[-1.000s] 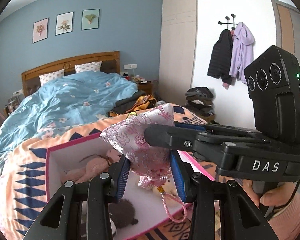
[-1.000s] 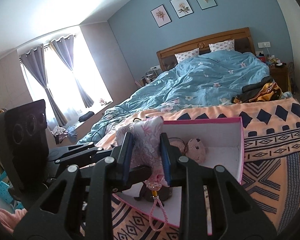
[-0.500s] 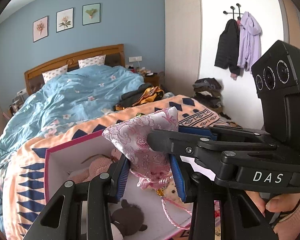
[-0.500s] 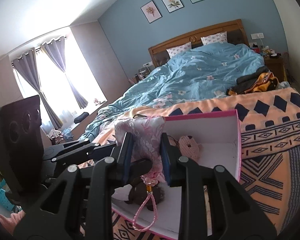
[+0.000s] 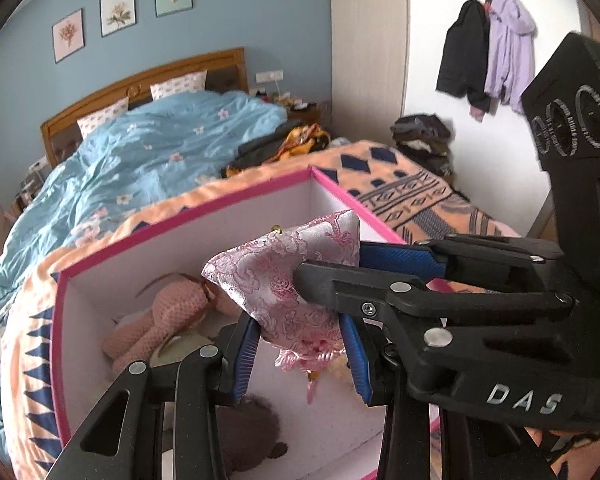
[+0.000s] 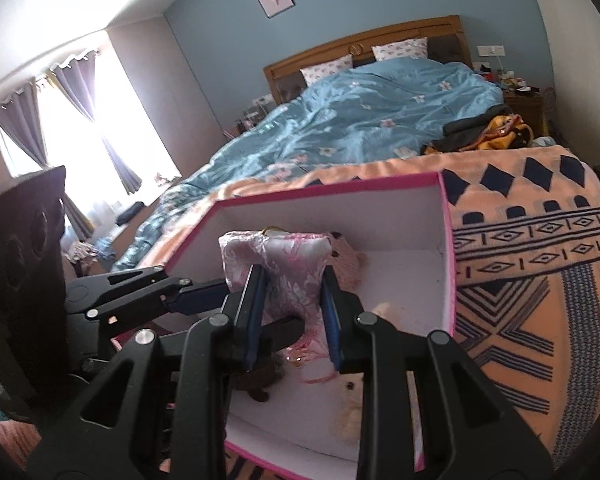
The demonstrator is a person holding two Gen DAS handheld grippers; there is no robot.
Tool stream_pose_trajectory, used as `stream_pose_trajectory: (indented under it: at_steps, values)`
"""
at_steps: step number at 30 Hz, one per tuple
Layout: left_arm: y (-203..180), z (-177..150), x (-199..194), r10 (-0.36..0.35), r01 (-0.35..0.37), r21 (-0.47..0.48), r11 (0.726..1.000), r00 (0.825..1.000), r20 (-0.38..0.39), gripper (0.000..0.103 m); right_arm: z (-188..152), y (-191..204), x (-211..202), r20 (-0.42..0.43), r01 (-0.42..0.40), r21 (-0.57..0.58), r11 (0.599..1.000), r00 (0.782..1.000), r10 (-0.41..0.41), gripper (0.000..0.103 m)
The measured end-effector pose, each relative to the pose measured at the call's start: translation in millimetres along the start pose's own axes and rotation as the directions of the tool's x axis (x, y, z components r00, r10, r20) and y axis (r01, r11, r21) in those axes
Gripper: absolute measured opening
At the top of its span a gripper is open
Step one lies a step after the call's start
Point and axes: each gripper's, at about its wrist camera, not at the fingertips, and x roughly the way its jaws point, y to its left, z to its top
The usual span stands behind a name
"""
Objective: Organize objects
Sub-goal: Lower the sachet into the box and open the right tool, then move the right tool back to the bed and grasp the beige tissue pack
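Pink brocade pouch (image 5: 288, 280): a silky drawstring bag, hanging over the open box with its gathered neck and tassel cord pointing down; a small gold loop shows at its top edge.
Left gripper (image 5: 300, 356): clenched on the pouch's lower part, blue pads pressing the cloth from either side just above the gathered neck. In its own view it enters from 6 o'clock.
Right gripper (image 6: 294, 312): also clamped on the pouch, its pads pinching the cloth in the middle. In the left wrist view it reaches in from 3 o'clock, crossing the left one's grip.
Why two grips: the cloth is limp and slippery, so one pinch would likely let it fold or swing; two crossed holds keep it gathered and steady, I judge.
Pink-edged box (image 5: 188, 216): white inside, sitting on the orange patterned blanket (image 6: 540, 280) at the foot of the bed. The pouch hangs within its walls, seemingly not yet resting on the floor.
Already inside: a pink knitted toy (image 5: 160, 320) at 9 o'clock of the pouch, a dark brown plush (image 5: 252, 428) toward 6 o'clock, and a pale fluffy toy (image 6: 352, 412) near the front wall.
Step in hand: lowering the pouch into the bare patch between the toys, by my reading.
Risk: the trailing cord could snag on a pad on release.
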Motion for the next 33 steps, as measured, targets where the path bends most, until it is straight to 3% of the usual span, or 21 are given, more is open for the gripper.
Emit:
stream_pose_trajectory:
  at_steps: [4, 8, 18, 25, 28, 33]
  values:
    - [0, -1, 9, 0.005, -0.006, -0.014, 1.0, 0.999, -0.033, 0.043, -2, -5, 4, -0.017, 0.099, 0.012, 0.995, 0.995, -0.099, 0.031]
    - [6, -4, 10, 0.007, -0.008, -0.037, 0.999, 1.0, -0.029, 0.053, -3, -10, -5, 0.003, 0.135, 0.025, 0.991, 0.991, -0.135, 0.037]
    - [3, -20, -12, -0.009, 0.01, -0.038, 0.999, 0.999, 0.048, 0.065, -15, -10, -25, 0.021, 0.105, 0.031, 0.994, 0.994, -0.105, 0.042]
    - [-11, -41, -38, 0.032, -0.033, 0.012, 0.999, 0.995, 0.095, 0.066, -32, -3, -51, 0.051, 0.054, 0.016, 0.998, 0.997, -0.055, 0.052]
    - [-17, -49, -49, 0.037, -0.039, 0.016, 0.999, 0.993, 0.115, 0.084, -43, 0, -64, 0.057, 0.041, 0.003, 0.999, 0.998, -0.041, 0.055]
    - [-29, -63, -68, 0.021, -0.023, 0.016, 1.0, 0.988, 0.153, 0.085, -59, -4, -82, 0.063, 0.043, 0.019, 0.999, 0.997, -0.044, 0.063]
